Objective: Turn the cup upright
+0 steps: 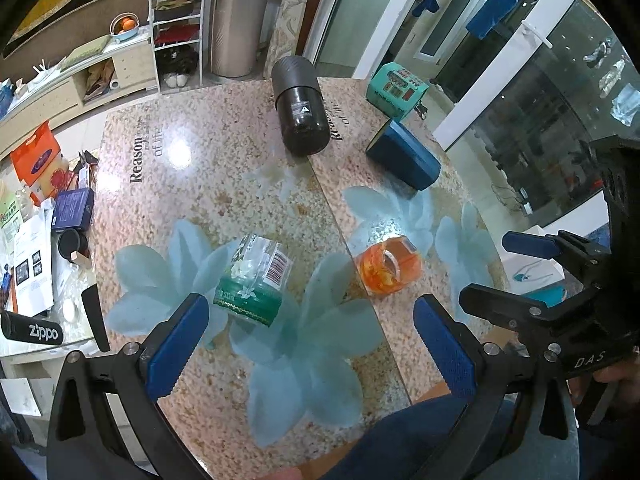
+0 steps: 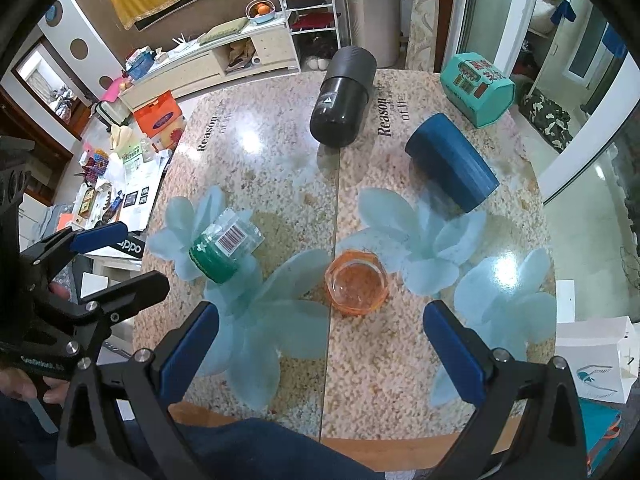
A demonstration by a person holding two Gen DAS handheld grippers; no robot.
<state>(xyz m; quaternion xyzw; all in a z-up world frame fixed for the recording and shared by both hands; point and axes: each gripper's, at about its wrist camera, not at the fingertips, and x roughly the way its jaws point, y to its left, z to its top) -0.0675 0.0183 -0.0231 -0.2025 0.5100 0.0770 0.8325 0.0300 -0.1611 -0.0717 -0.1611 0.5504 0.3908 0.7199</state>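
Note:
A clear plastic cup with a green label (image 1: 253, 280) lies on its side on the table, also in the right wrist view (image 2: 224, 245). A small orange glass cup (image 1: 389, 267) lies tipped near the middle; in the right wrist view (image 2: 357, 283) its mouth faces the camera. A dark blue cup (image 1: 404, 155) (image 2: 452, 163) and a black cylinder (image 1: 302, 106) (image 2: 343, 98) lie on their sides farther back. My left gripper (image 1: 316, 344) is open above the near edge, empty, just short of the clear cup. My right gripper (image 2: 320, 356) is open and empty, in front of the orange cup.
The round table (image 1: 208, 184) has a speckled top with pale blue flower prints. A teal box (image 1: 396, 88) (image 2: 476, 88) stands at the far right. A cluttered side table with a black Zippo box (image 1: 34, 330) is on the left. A white paper bag (image 2: 596, 360) is at the right.

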